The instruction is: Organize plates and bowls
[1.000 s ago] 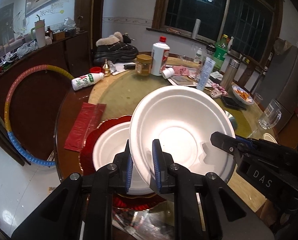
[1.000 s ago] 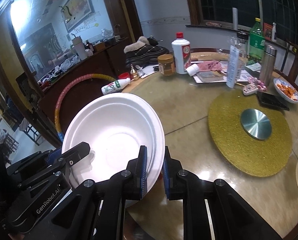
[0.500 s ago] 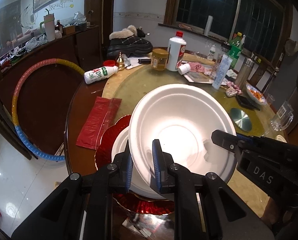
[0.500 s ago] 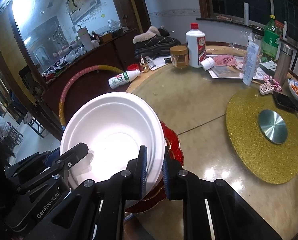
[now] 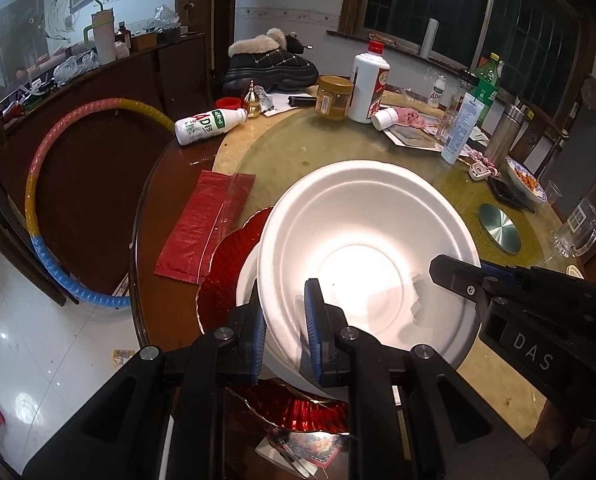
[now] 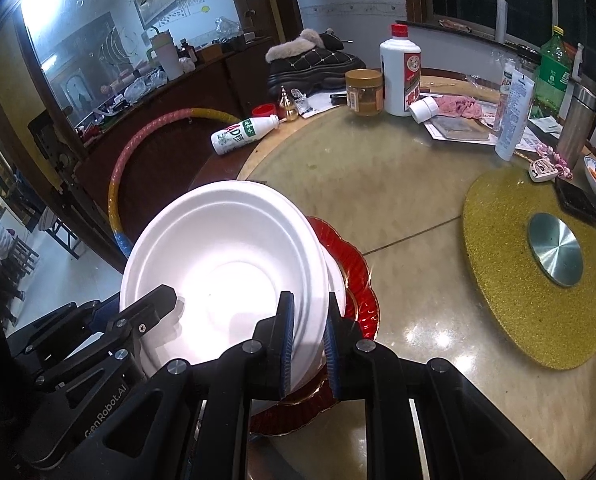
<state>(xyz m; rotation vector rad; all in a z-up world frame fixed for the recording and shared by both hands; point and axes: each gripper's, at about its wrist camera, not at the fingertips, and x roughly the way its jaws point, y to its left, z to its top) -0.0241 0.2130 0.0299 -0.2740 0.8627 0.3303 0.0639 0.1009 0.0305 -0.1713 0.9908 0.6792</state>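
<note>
A white foam bowl (image 5: 362, 248) is held in the air by both grippers. My left gripper (image 5: 283, 332) is shut on its near left rim. My right gripper (image 6: 308, 344) is shut on its right rim, and the bowl (image 6: 221, 264) fills the lower left of the right wrist view. The right gripper (image 5: 498, 292) also shows in the left wrist view, and the left gripper (image 6: 137, 320) in the right wrist view. Below the bowl, a white plate (image 5: 246, 280) lies on a red scalloped plate (image 5: 225, 256) (image 6: 350, 264) near the table's edge.
A red packet (image 5: 201, 224) lies left of the plates. A fallen white bottle (image 5: 207, 125), a jar (image 5: 334, 98), a tall white bottle (image 5: 368, 82) and clutter stand at the back. A gold mat with a metal disc (image 6: 554, 256) is at right, beside a glass mug (image 5: 576, 232).
Both grippers have carried the bowl back toward the table's near edge and lower, so it now hangs over the white plate on the red plate. The grip is unchanged.
</note>
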